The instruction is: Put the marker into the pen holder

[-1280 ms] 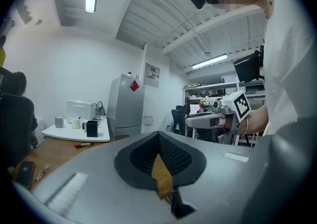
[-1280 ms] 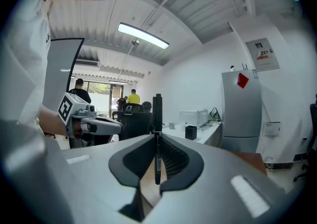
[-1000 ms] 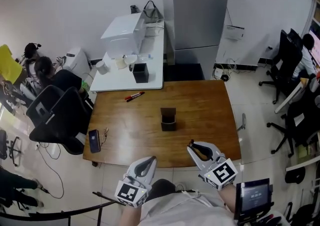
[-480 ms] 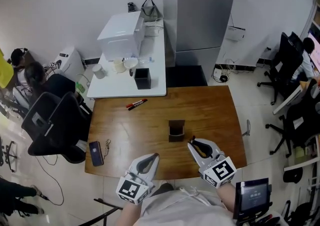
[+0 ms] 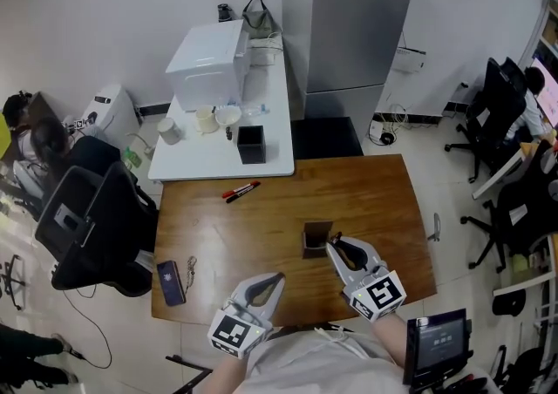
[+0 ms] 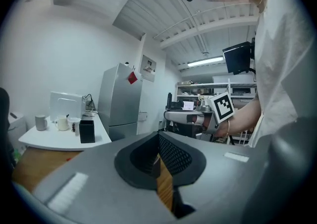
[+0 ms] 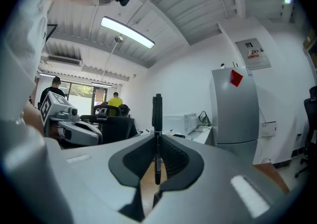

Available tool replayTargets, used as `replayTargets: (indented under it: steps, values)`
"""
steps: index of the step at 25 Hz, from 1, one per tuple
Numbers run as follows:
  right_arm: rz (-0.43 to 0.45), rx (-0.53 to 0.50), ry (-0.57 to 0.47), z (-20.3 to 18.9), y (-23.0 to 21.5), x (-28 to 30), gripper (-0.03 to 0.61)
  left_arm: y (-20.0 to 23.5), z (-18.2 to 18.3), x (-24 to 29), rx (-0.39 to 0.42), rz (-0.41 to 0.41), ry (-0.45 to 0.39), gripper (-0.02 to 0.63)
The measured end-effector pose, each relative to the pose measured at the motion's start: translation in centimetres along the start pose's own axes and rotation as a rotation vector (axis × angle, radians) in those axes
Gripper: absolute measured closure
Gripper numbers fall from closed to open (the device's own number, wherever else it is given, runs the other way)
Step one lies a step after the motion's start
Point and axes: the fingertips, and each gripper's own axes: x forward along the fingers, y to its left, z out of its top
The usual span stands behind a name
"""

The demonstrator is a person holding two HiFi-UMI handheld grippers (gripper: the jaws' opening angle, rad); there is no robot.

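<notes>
A dark square pen holder [image 5: 316, 240] stands on the wooden table [image 5: 261, 227], right of its middle. My right gripper [image 5: 333, 247] hovers just right of the holder, near its front edge. In the right gripper view a black marker [image 7: 157, 114] stands upright between the jaws, and my right gripper [image 7: 157, 143] is shut on it. My left gripper [image 5: 276, 280] hangs over the table's near edge, left of the holder. Its jaws [image 6: 158, 157] meet with nothing between them. The holder is hidden in both gripper views.
Two red markers [image 5: 240, 191] lie at the table's far left. A phone [image 5: 170, 282] and keys [image 5: 189, 267] lie at its near left corner. A white side table [image 5: 209, 159] with a black box [image 5: 251, 144] stands behind. Office chairs [image 5: 87, 227] crowd the left.
The table and pen holder have come nearer in the head view. My right gripper now sits beside the holder instead of well short of it. Both grips look unchanged.
</notes>
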Motion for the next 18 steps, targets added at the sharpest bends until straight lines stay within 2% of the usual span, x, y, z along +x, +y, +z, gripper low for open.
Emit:
replayTargets:
  steps: [5, 8, 18]
  values:
    - [0.016, -0.030, 0.077, -3.9, -1.7, 2.5, 0.546, 1.0, 0.3, 0.9, -0.039, 0.012, 0.000, 0.599]
    - [0.007, -0.011, 0.143, -6.9, -2.6, 3.2, 0.546, 1.7, 0.2, 0.9, -0.041, 0.021, -0.008, 0.599]
    - [0.048, -0.030, 0.242, -12.5, -2.5, 5.2, 0.546, 2.0, 0.1, 1.6, -0.033, 0.037, 0.000, 0.598]
